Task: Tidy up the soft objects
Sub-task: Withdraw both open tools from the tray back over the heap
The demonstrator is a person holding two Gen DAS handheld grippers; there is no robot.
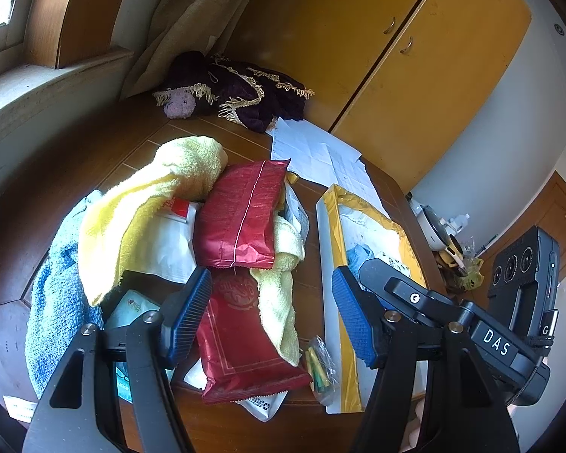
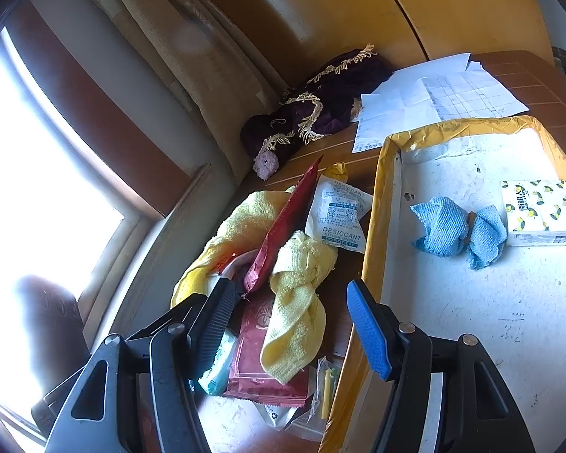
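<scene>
A pile of soft things lies on the wooden table: a yellow towel [image 1: 147,204] [image 2: 298,302], a blue towel [image 1: 56,302] under it, and two red foil packets [image 1: 241,215] [image 1: 241,339]. My left gripper [image 1: 271,317] is open above the lower red packet, with nothing between its fingers. My right gripper [image 2: 292,326] is also open, over a strand of the yellow towel, its right finger above the tray's left rim. The yellow-rimmed tray [image 2: 381,188] [image 1: 328,264] holds a crumpled blue cloth [image 2: 456,230] and a tissue pack [image 2: 539,211].
A desiccant sachet [image 2: 339,215] lies beside the tray. A teal wipes pack [image 2: 219,366] and a small clear bag of sticks [image 1: 320,370] sit at the pile's near edge. A fringed purple cloth [image 1: 237,90] and loose papers [image 1: 313,147] lie at the back, by a yellow cupboard [image 1: 415,56].
</scene>
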